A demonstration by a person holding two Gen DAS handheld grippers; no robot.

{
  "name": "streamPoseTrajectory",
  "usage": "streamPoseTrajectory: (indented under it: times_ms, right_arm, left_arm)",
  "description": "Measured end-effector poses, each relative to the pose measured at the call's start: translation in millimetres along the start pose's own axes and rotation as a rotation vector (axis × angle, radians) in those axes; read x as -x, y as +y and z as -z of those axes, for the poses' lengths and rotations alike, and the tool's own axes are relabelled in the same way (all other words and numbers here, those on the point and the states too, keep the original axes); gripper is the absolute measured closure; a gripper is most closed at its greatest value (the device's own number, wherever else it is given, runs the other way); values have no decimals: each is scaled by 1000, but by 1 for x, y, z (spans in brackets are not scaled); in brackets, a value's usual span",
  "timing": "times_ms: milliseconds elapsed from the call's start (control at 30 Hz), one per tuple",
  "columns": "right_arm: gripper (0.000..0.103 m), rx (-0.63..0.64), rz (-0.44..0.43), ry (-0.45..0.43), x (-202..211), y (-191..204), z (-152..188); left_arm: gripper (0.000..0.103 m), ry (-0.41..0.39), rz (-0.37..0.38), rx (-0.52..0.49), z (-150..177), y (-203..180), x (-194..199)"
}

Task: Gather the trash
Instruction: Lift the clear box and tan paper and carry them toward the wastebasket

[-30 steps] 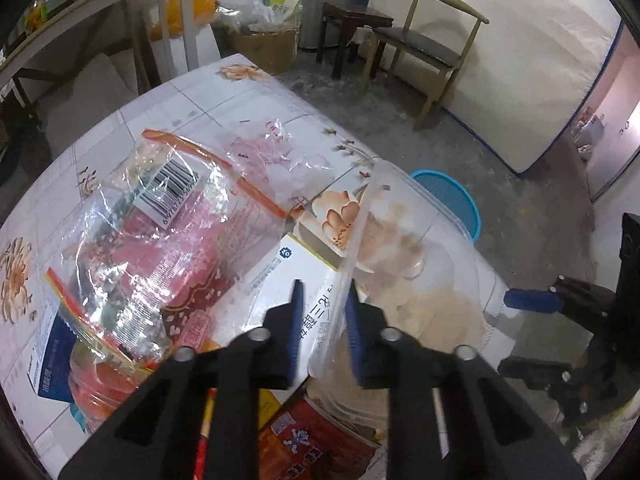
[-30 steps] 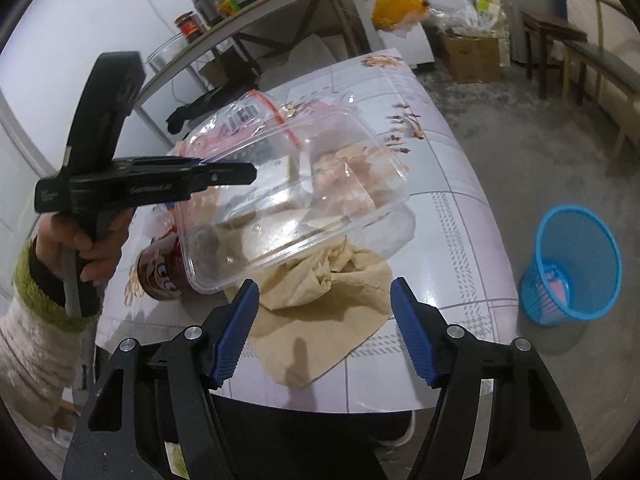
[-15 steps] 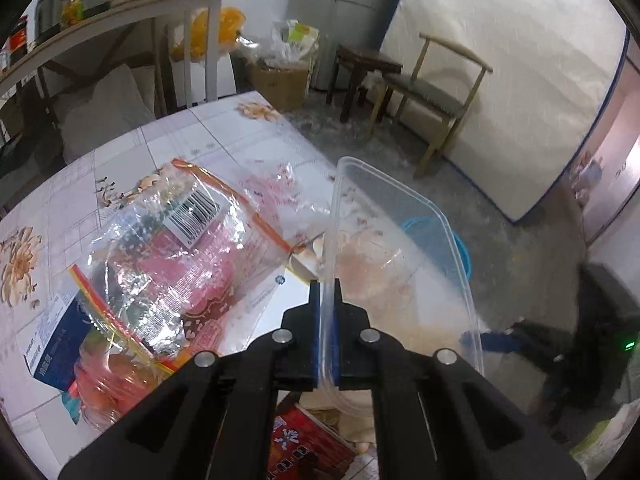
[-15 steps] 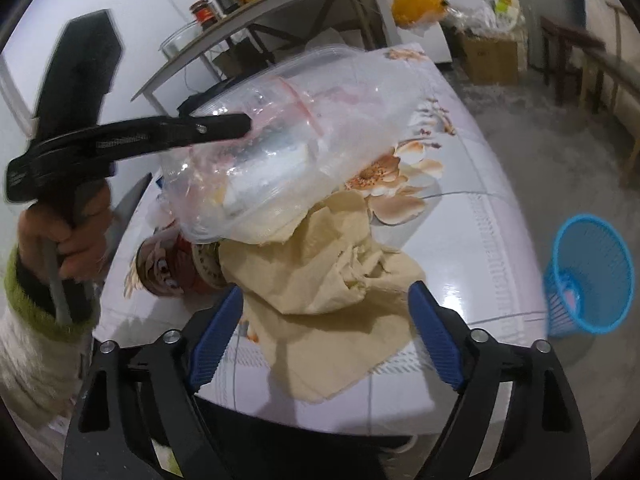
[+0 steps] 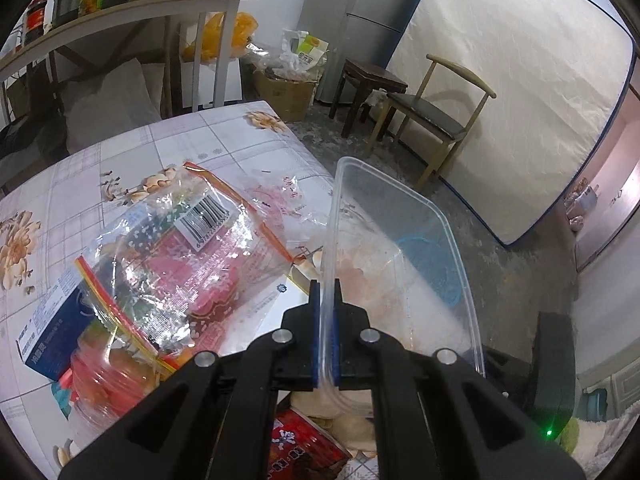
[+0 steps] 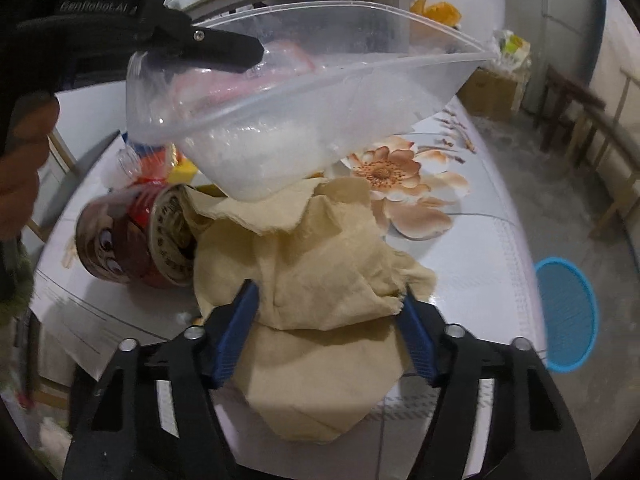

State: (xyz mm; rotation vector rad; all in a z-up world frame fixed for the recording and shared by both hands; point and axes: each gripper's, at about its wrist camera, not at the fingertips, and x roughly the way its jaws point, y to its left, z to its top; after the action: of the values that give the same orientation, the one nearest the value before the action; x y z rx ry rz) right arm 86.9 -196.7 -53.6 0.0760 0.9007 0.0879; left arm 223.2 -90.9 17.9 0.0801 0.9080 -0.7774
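Clear plastic container (image 5: 400, 264) now lifted off the table, pinched by left gripper (image 5: 326, 292).

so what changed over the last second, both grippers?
Left gripper closed on the clear container's rim and lifted it off the table. Right gripper moved down over the tan paper, its jaws closing around it. Red can, plastic bag and blue bin stayed put.

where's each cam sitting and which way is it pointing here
Left wrist: rides the left gripper, looking down along its fingers, shut on the clear container rim; beyond, table and floor.
Right wrist: rides the right gripper, looking down at the tan cloth between its closing jaws; the person's hand on the left gripper shows.
Both views share the container, red can and blue bin.
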Motion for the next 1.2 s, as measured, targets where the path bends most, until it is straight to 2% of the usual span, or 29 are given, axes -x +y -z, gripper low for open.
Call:
streamPoseTrajectory:
  times_ms: [200,267,433,733,1200]
  right_arm:
    - [68,-19,20,3,5,-10,1]
    - [79,-34,21,4,7,-14,3]
    - [93,-105,-8,13,11,-29,6]
    - [96,-173,-22,-4,22,-48,8]
    - [97,-266,36,-87,53,-88,20]
  left_arm:
    - [99,-12,3,23,-1,3,2]
    - [99,-17,3,27,-1,4,3]
    - [99,-28,4,37,-1,4,5]
    - [99,-44,-9,42,-3,-2,11]
    - [99,-65,-24,1,-16,-38,17]
